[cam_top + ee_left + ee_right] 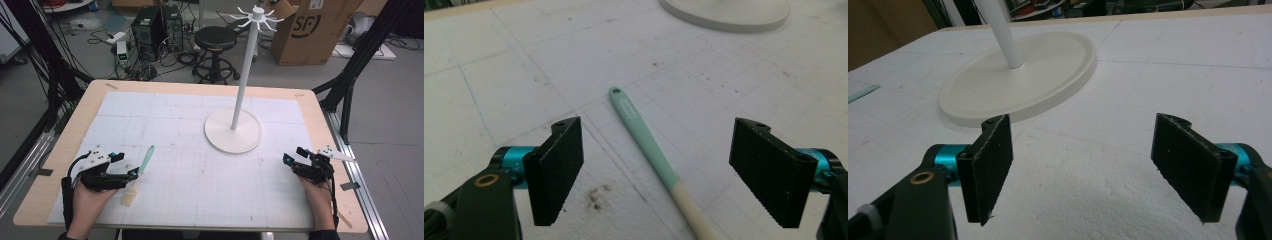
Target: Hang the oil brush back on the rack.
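Left gripper (131,174) near the table's (60,150) front-left edge, jaws wide apart and empty, brush (138,175) lying flat just beside it. Right gripper (290,161) front-right, jaws apart too. White stand (234,131) between and beyond, nothing blocking.

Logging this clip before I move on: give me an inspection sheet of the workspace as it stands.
Surface: wooden table covered by white gridded foam sheet, lightly stained.
Job's things: mint-green-handled brush with pale bristles lying flat; tall white stand with round base and hooked top upright.
Clutter: nothing seen on the sheet.
Grippers: left gripper open, jaws straddling the brush handle without touching it; right gripper open, holding nothing.
Cables: black cable along the left forearm.
Surroundings: black stool, computer towers, cardboard box.
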`<state>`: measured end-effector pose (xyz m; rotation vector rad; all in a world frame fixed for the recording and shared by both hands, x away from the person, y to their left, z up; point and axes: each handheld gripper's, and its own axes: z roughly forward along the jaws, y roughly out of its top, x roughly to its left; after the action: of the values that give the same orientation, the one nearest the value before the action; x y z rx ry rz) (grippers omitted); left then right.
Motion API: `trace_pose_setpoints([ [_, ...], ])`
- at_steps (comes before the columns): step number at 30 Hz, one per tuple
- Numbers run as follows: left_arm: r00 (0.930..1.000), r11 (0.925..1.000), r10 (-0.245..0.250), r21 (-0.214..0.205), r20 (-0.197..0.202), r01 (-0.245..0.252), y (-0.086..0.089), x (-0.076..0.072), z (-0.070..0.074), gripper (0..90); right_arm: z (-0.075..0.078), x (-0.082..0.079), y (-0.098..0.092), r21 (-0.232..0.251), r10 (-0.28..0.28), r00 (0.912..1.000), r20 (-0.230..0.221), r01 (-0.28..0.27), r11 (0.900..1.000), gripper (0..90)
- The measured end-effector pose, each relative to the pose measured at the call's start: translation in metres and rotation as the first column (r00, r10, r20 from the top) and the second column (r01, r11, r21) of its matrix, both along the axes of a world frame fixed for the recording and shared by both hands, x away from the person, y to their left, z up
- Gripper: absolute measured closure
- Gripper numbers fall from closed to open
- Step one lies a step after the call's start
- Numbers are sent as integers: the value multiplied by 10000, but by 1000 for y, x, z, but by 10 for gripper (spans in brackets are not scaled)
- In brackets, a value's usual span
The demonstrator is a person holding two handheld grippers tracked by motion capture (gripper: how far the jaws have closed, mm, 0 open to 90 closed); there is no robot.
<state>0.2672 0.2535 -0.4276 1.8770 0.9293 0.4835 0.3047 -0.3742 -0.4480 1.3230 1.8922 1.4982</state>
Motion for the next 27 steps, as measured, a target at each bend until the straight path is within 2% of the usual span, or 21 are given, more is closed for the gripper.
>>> trace_pose_setpoints([
  [10,9969,9987,69,500,-783,-30,-10,-3,-13,293,0,0,0,63,-32,10000,-46,33,10000,240],
  [14,9942,9972,180,741,-1059,-101,-15,-3,-16,364,0,0,0,48,-32,10000,-49,32,10000,240],
  [22,9898,9905,660,1286,-1260,-497,-21,-4,-21,519,0,0,0,61,-25,10000,-49,25,10000,240],
  [27,9903,9888,708,1393,-1194,-539,-23,-8,-21,554,0,0,0,67,-34,10000,-68,35,10000,240],
])
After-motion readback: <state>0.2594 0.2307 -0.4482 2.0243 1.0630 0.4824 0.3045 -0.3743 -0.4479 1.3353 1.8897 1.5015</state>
